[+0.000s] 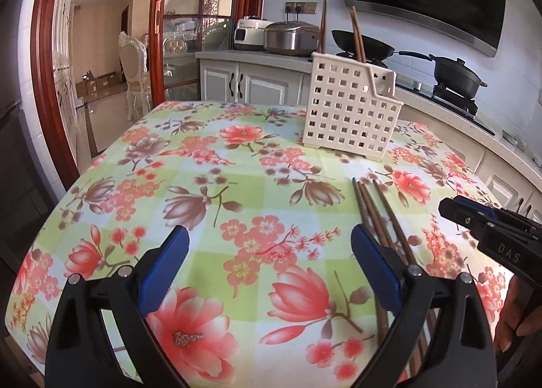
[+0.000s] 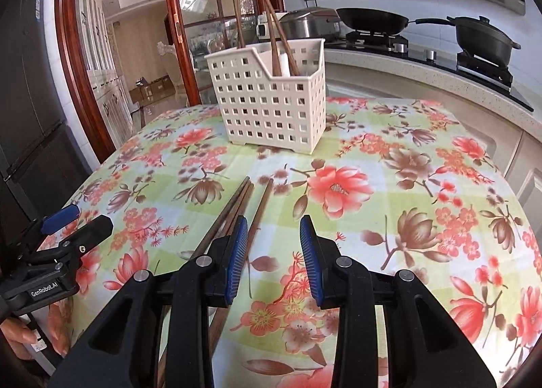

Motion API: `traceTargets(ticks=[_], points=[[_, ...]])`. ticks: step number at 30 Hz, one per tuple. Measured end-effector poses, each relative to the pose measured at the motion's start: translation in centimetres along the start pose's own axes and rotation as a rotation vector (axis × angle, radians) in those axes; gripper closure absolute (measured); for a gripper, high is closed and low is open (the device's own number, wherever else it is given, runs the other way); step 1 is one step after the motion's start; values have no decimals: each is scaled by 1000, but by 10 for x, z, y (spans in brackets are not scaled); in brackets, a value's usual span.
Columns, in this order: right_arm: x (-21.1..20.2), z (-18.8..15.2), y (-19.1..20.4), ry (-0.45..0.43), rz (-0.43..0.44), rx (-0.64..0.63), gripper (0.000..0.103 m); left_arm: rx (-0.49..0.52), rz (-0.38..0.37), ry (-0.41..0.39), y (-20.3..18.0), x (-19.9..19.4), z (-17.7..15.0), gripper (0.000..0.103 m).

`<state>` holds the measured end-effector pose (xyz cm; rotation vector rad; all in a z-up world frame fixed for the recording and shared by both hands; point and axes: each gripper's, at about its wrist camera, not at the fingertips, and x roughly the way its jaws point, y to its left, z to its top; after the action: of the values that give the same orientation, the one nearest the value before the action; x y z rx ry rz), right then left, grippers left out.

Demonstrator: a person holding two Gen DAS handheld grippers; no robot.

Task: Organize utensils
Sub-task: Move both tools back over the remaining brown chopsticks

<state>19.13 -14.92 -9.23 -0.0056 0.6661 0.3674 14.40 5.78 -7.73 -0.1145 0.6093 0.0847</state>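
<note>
Lying lengthwise toward the basket (image 2: 271,96), loose chopsticks (image 2: 233,215) are found beside the right gripper (image 2: 272,254), the nearer; both grippers spread, empty.

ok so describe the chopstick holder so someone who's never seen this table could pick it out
Start from the table with the flowered green and pink cloth. On its far side, toward the kitchen counter, stands a cream plastic basket with square holes. It is the only upright thing on the cloth, with brown wooden chopsticks sticking out of its top.
</note>
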Motion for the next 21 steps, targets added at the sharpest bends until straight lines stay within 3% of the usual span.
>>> traceTargets(ticks=[6,21], points=[[19,-1,7,65,-14,-5,71,-1,-2,13,3,5,-5,10],[51,15,28,122,-50,-40,73,-7,0,16,9,3,-6,10]])
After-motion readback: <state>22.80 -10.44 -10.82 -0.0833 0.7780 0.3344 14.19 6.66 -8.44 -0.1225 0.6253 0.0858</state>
